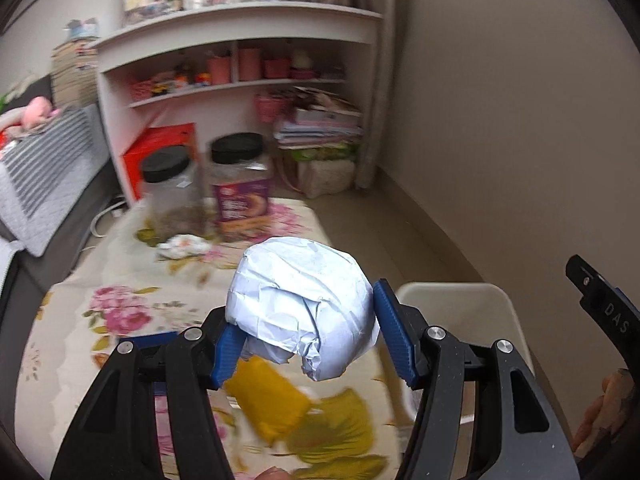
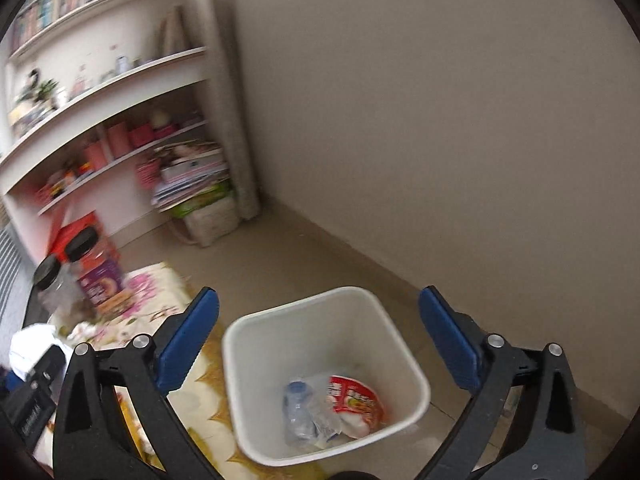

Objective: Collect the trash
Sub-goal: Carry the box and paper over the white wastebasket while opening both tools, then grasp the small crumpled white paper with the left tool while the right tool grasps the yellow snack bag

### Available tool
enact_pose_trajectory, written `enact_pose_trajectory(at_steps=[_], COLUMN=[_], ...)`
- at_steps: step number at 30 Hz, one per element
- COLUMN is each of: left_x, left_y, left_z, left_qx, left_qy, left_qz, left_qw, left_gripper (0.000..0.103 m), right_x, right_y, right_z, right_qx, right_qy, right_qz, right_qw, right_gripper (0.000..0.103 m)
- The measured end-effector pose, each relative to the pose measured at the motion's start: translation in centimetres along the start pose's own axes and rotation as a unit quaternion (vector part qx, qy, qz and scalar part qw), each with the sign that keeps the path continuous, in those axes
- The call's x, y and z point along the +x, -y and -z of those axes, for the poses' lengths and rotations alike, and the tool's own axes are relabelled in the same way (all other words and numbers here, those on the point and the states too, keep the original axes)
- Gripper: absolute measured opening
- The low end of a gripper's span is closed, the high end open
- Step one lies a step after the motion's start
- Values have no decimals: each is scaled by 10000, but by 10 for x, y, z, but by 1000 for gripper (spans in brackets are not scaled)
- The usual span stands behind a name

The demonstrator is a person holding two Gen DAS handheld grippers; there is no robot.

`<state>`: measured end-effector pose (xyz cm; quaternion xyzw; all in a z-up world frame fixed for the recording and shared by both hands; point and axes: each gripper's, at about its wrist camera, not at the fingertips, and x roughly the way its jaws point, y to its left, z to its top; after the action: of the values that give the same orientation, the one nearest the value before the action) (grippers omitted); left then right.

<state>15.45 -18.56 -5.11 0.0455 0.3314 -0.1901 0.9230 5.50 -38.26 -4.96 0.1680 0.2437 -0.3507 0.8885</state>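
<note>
The left gripper [image 1: 306, 330] clamped a paper ball [image 1: 300, 308]; carry it rightward over the bin [image 2: 326, 376], beneath the right gripper [image 2: 318, 336], which gaped empty.

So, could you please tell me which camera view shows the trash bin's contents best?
The right wrist view: it looks straight down into the white trash bin, showing a crushed plastic bottle and a red food wrapper. The left wrist view shows only part of the bin, behind the gripper, its contents hidden.

Home bedroom or living room: white shelves [image 1: 240, 28] with books and trinkets, floral-cloth table [image 1: 120, 304], striped bedding [image 1: 48, 176].
</note>
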Motion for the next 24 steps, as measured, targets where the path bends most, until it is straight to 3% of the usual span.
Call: enact_pose_trajectory(at_steps=[8,15,20,24], left_x=[18,28,21,23], left_y=[68,111,112,95], left_z=[-6,-8,-9,-9], left_qx=[263,402,453,359], left_qy=[-280,-598,-468,-458], left_qz=[568,1163,1161,954], left_qw=[9976,9906,9911,9937], left_gripper=[60,68,79,82], right_x=[-9,-19,-26,-25], right_y=[46,77,80,67], right_z=[-8,-10,-12,-11], right_qx=[517,946,1050,908], right_qy=[228,407,578,546], right_qz=[621,920,960,814], right_qw=[9965,9904,9881,9910], right_gripper=[96,96,96,96])
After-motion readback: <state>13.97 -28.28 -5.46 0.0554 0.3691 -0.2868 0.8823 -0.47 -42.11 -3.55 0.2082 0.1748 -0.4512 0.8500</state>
